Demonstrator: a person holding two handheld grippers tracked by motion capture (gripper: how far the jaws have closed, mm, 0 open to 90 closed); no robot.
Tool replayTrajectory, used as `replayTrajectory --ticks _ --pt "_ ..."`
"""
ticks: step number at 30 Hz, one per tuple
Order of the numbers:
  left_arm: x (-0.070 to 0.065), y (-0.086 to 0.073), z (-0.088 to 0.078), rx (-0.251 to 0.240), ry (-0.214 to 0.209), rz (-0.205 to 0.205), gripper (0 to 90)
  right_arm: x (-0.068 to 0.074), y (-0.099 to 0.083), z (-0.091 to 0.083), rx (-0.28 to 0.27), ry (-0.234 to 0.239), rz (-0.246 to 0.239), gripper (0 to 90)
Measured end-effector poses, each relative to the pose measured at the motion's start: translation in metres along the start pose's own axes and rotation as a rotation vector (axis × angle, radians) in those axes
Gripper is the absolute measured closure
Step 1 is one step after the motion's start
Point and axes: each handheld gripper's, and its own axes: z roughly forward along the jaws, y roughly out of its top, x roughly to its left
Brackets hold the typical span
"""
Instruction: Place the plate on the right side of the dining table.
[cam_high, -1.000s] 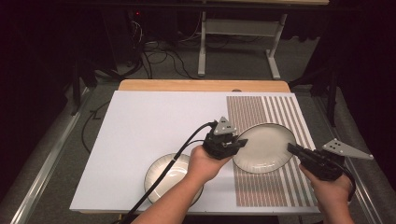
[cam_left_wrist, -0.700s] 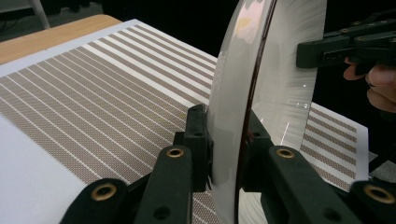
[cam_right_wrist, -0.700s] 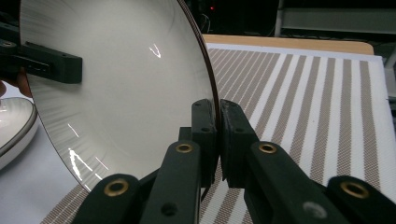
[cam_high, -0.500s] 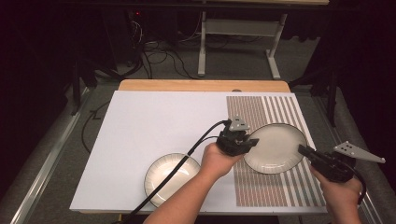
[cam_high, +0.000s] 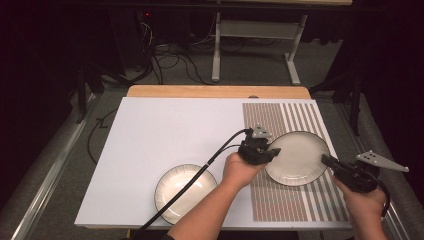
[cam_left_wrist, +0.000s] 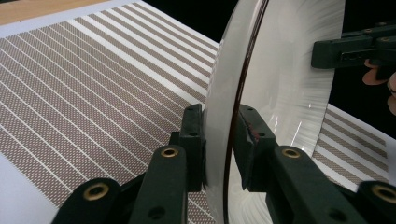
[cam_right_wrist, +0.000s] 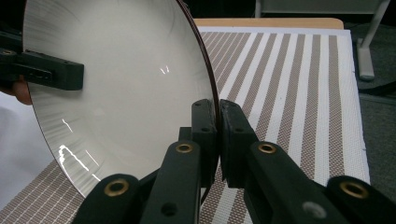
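A pale round plate (cam_high: 300, 157) with a dark rim is over the striped mat (cam_high: 295, 200) at the table's right. My left gripper (cam_high: 270, 152) grips its left rim, my right gripper (cam_high: 327, 161) its right rim. In the left gripper view the plate (cam_left_wrist: 289, 84) stands edge-on between the pads of the left gripper (cam_left_wrist: 219, 135), whose jaws have just eased open slightly with the rim still pressed; the right gripper (cam_left_wrist: 345, 49) shows at the far rim. In the right gripper view the right gripper (cam_right_wrist: 218, 126) is shut tight on the plate (cam_right_wrist: 116, 93), with the left gripper (cam_right_wrist: 51, 70) opposite.
A second pale plate (cam_high: 186, 192) with a dark rim lies on the white table top (cam_high: 165, 130) near the front edge, under my left forearm and the cable. The wooden table edge (cam_high: 215, 91) runs along the back. Table legs and cables stand on the floor beyond.
Both hands have carried the plate to the right and a little lower, from the mat's left part toward its right side. The front plate has not moved.
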Motion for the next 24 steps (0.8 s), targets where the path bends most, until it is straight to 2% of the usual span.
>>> replayTrajectory --ticks 19,24 --pt "0.004 -0.007 0.013 0.008 0.02 -0.013 71.3 -0.001 -0.003 0.008 0.016 -0.042 -0.025 87.6" --pt "0.002 -0.005 0.015 0.022 0.05 0.005 69.6 -0.002 -0.003 0.008 0.018 -0.041 -0.023 87.9"
